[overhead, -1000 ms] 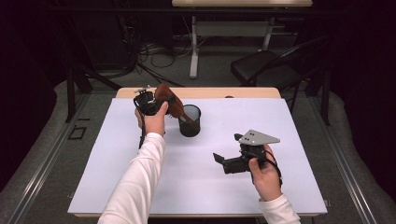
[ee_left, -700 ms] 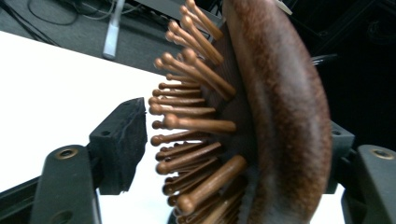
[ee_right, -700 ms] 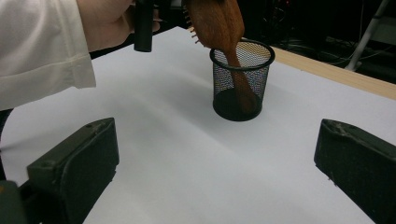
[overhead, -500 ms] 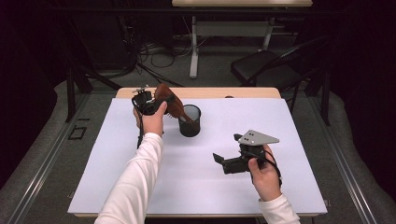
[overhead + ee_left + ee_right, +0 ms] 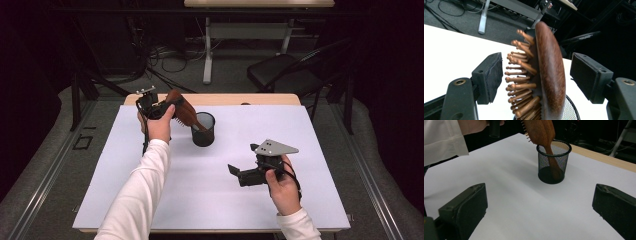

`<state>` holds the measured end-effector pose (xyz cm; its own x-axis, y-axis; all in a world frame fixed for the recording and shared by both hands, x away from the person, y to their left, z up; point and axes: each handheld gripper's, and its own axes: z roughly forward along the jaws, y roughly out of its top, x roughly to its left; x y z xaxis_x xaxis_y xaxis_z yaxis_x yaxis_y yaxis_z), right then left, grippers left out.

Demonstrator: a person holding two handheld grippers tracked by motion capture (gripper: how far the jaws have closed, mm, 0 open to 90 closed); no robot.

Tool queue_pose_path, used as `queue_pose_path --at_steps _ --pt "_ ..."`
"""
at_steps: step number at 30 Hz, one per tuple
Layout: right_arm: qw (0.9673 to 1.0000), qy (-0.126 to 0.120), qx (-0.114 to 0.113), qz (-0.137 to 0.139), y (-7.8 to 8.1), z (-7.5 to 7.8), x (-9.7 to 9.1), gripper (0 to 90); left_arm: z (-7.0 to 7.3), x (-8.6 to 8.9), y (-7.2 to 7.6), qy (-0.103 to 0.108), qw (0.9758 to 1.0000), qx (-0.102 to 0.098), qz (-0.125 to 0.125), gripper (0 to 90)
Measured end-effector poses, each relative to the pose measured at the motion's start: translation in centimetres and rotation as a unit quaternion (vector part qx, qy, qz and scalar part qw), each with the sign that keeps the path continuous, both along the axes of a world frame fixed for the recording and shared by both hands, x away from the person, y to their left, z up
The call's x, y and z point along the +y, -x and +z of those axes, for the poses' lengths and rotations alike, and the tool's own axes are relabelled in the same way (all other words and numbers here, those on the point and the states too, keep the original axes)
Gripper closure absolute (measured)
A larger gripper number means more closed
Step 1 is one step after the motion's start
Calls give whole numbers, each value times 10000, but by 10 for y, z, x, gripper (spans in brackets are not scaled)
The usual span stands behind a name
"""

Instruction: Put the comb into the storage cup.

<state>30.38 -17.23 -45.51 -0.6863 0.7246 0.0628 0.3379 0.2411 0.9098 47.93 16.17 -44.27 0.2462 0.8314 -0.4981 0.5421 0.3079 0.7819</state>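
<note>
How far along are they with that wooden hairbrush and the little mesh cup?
Done: the hairbrush stands handle-down in the mesh cup, leaning on its rim. In hand: the left tool is open around the brush head, not pinching. Left: drawing that tool away. The right tool waits open.

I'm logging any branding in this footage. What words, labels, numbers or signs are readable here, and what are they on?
None can be read.
The wooden hairbrush shows plain wood grain, no mark.
The black mesh cup carries no label.
The white table cover is blank.
The left gripper and right gripper show screw holes on their fingers, no lettering.
The grey plate on the right gripper shows small holes, no text.
</note>
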Motion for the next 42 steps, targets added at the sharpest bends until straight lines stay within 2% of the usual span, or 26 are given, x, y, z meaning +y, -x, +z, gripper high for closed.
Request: queue_pose_path --at_steps 11,15,18,23,28,30,32,35,38,42 --pt "10000 26 12 2 0 0 0 0 17 8 4 18 9999 -137 -43 272" --pt "10000 27 14 2 0 0 0 0 23 12 7 -97 9997 -227 -69 278" --pt "10000 30 12 6 0 0 0 0 30 16 9 -206 9993 -275 -161 318" --pt "10000 48 18 10 0 -1 1 0 38 22 12 -223 9991 -313 -181 340" --pt "10000 41 20 10 0 -1 2 0 46 29 16 -368 9981 -445 -195 343" --pt "10000 50 23 16 0 -2 2 0 48 31 17 -323 9984 -370 -277 344" --pt "10000 53 34 13 -1 -2 2 0 50 33 18 -273 9983 -388 -338 356" --pt "10000 47 33 22 0 -2 3 0 54 35 21 -340 9977 -445 -382 361" --pt "10000 51 37 17 0 -2 3 0 58 37 25 -496 9966 -461 -478 361" --pt "10000 55 36 22 0 -2 3 0 65 39 32 -714 9940 -559 -617 361"
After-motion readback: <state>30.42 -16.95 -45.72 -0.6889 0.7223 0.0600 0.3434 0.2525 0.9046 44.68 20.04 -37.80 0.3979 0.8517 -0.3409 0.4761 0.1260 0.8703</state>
